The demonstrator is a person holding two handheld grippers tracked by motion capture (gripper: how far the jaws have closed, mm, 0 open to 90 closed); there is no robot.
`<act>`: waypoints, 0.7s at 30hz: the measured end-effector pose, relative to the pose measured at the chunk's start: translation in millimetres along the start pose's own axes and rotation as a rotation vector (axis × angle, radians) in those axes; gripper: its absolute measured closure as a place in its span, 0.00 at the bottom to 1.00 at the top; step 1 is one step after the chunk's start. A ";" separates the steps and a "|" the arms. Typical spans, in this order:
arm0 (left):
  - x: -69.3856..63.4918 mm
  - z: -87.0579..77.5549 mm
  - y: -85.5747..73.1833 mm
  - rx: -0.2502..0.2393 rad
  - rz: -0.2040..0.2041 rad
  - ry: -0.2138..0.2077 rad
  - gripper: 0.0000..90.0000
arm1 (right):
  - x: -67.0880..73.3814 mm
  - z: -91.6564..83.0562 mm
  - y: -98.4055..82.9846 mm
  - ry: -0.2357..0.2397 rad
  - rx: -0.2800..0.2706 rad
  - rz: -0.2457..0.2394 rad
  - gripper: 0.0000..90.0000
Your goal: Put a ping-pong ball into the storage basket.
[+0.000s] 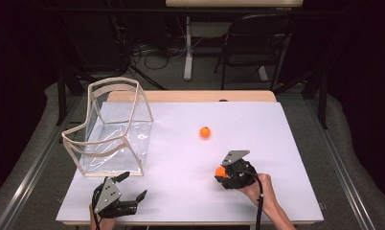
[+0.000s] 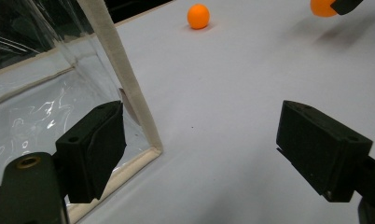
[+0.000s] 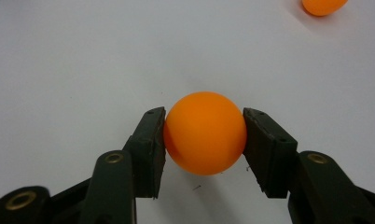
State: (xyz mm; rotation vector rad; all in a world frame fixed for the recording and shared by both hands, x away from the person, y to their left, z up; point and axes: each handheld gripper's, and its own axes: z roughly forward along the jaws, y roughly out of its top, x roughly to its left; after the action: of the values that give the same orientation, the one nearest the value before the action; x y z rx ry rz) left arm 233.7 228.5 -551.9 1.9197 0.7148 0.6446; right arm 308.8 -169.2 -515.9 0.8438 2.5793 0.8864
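- The worktop [image 1: 257,129] wore a flat white sheet over nearly all of it, with a strip of pale wood showing at the far edge.
- And the right gripper [image 1: 224,175] had its ball! Its jaws were clamped on both sides of a small orange ball [image 3: 205,133], held low over the white sheet at the near right.
- A second small orange ball [image 1: 205,132] sat loose near the middle of the sheet, well apart from the held one; the right gripper view caught it at the top corner [image 3: 323,5].
- The left gripper [image 1: 133,187] waited at the near left edge, jaws spread wide with nothing between them but bare white sheet.
- Just beyond it stood a clear plastic box with cream fabric-trimmed edges [image 1: 115,129], open at the top, on the left of the sheet; in the left gripper view one trimmed corner post [image 2: 122,74] rose just beside the left jaw.
- Around the worktop the room was dark: grey floor, tangled cables [image 1: 154,52], a white table leg [image 1: 187,45] and a black chair [image 1: 257,43] beyond the far edge.
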 end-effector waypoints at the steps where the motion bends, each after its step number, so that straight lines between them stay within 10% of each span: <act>1: 0.1 0.1 -0.1 -0.002 -0.001 0.000 0.17 | 0.3 0.4 0.7 0.003 0.001 0.000 0.56; 21: 0.5 -0.2 -0.2 0.000 -0.002 -0.001 0.17 | 6.3 13.8 14.4 0.029 -0.003 -0.022 0.56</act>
State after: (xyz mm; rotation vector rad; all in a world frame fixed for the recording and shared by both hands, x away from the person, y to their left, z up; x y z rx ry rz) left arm 233.8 229.1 -552.0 1.9191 0.7162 0.6428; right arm 316.2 -149.7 -517.9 0.8061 2.6068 0.9022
